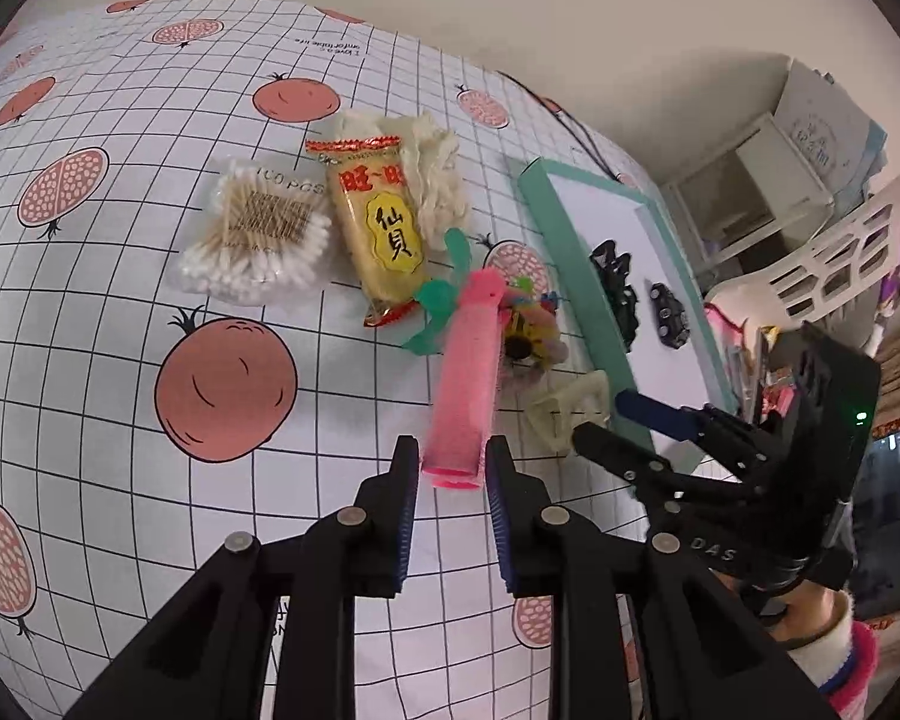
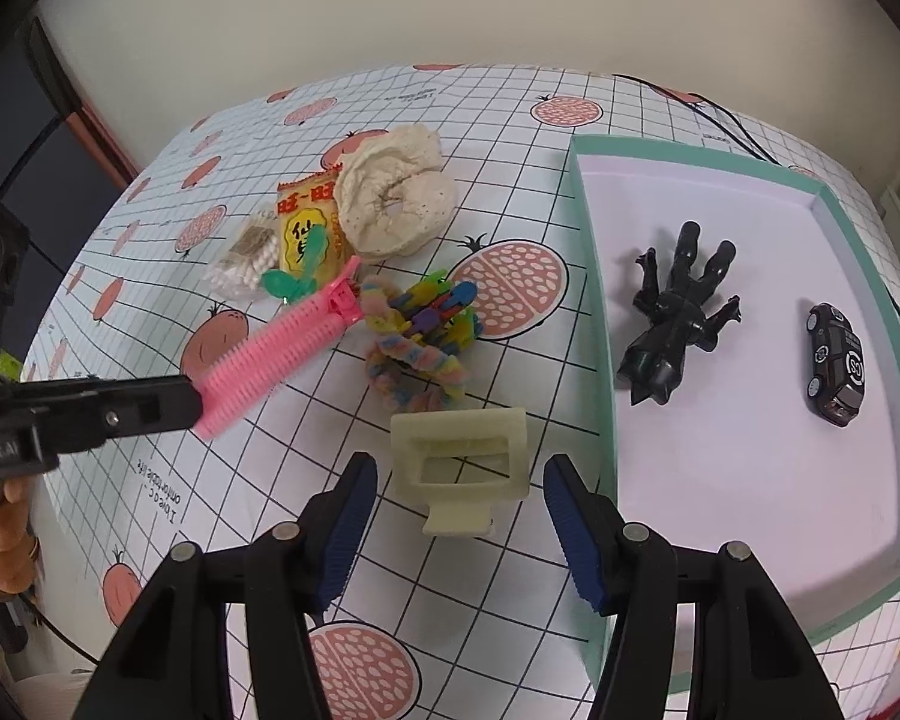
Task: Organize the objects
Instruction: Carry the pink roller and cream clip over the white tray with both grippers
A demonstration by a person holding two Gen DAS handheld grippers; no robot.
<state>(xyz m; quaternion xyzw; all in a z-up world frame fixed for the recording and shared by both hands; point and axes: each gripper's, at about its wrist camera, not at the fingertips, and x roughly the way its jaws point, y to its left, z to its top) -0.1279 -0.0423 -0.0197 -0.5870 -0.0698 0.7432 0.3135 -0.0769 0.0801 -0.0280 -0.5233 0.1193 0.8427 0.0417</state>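
A pink zipper-shaped toy [image 1: 465, 384] is clamped at its near end by my left gripper [image 1: 452, 450]. Its slider end [image 2: 345, 300] points at the pile of small items. In the right wrist view the left gripper [image 2: 195, 405] comes in from the left with the toy. My right gripper [image 2: 460, 463] stands open just short of a cream plastic clip [image 2: 459, 426] on the tablecloth, one finger either side of it and not touching. The clip [image 1: 564, 408] lies beside a teal box [image 2: 594, 312] that holds a black figure [image 2: 672, 324] and a black toy car [image 2: 837, 360].
Behind the zipper lie a bag of cotton swabs [image 1: 252, 240], a yellow cracker packet [image 1: 378, 228], a cream fluffy scrunchie [image 2: 396, 198], a green piece [image 2: 297, 282] and a colourful fuzzy tangle [image 2: 420, 330]. A black cable [image 2: 720, 114] runs behind the box. Shelves and a white basket [image 1: 840, 252] stand beyond the table.
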